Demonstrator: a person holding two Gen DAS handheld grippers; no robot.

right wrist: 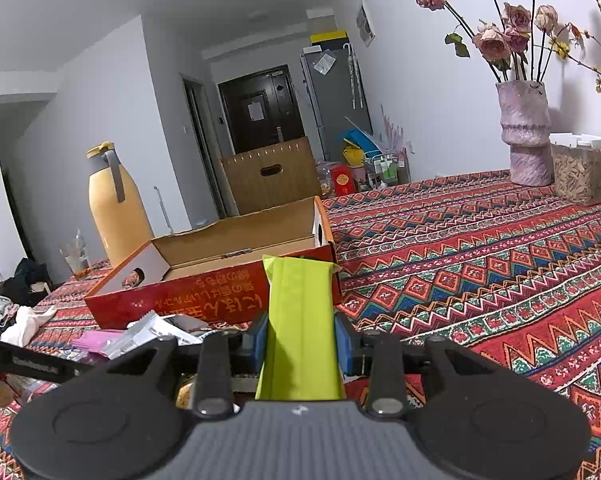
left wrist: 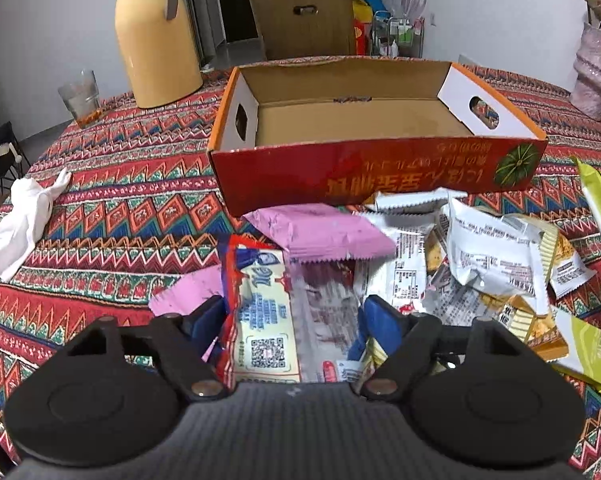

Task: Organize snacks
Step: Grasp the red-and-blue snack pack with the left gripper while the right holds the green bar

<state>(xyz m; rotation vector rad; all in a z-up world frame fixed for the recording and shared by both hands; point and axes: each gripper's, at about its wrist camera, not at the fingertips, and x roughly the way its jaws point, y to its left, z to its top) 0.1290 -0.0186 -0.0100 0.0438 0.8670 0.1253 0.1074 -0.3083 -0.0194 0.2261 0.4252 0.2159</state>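
Right now, mid-sort: right gripper [right wrist: 300,334] clamped on a lime-green snack packet [right wrist: 298,320], carried upright just short of the open, empty red cardboard box [right wrist: 188,300] on the patterned tablecloth [right wrist: 480,260]. Left gripper [left wrist: 292,320] low over the loose pile before the box, jaws part-way apart either side of a red, blue and cream wrapper [left wrist: 260,312] and its clear-ended neighbour, pads apparently not yet pressing. Next, probably: carry the green packet over the near wall and release it inside, then close the left jaws squarely on one wrapper only, clear of the pink packet [left wrist: 320,232] overlapping its far end.
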